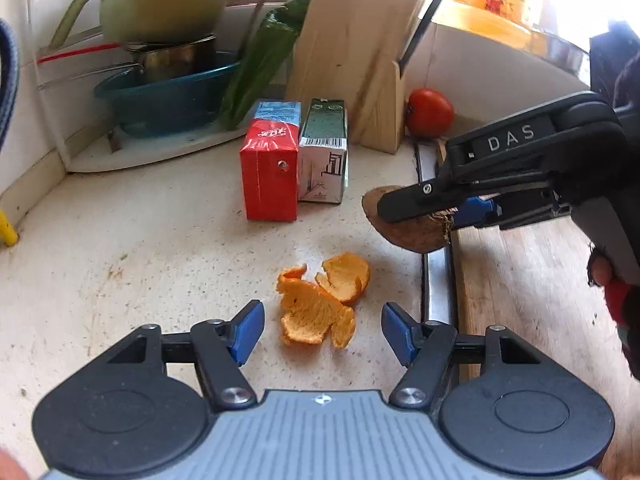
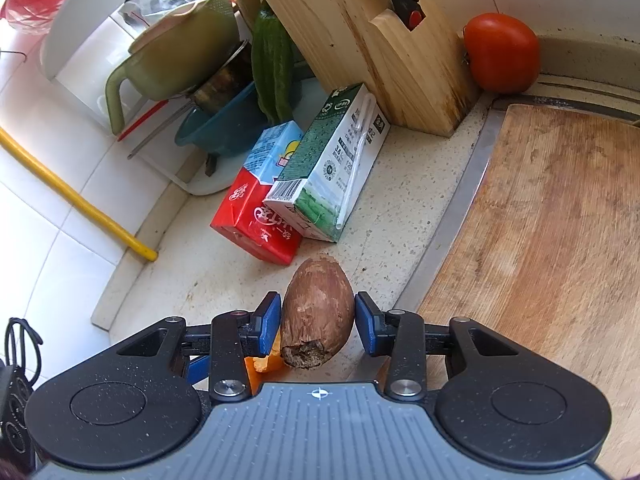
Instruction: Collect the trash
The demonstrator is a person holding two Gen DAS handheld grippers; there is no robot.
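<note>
On the speckled beige countertop (image 1: 120, 240), bare surface stretches wide to the left, while its right edge meets a metal strip (image 1: 438, 276) and a worn wooden cutting board (image 2: 552, 216). Torn orange peel (image 1: 320, 300) lies near, between the blue pads of the left gripper (image 1: 322, 330), whose fingers are spread wide and touch nothing. Just right of it, the right gripper (image 2: 318, 322) pinches a brown, rough-skinned root piece with a broken end (image 2: 318, 312), at the countertop's right edge. Farther back, a red drink carton (image 1: 270, 172) and a green-and-white milk carton (image 1: 324, 152) stand side by side, touching. Behind them rises a pale wooden knife block (image 1: 356, 60), with a red tomato (image 1: 430, 112) to its right. At far left, a teal basin (image 1: 168, 100) holds a steel pot (image 1: 172, 56) topped by a green plastic jug (image 1: 160, 0).
</note>
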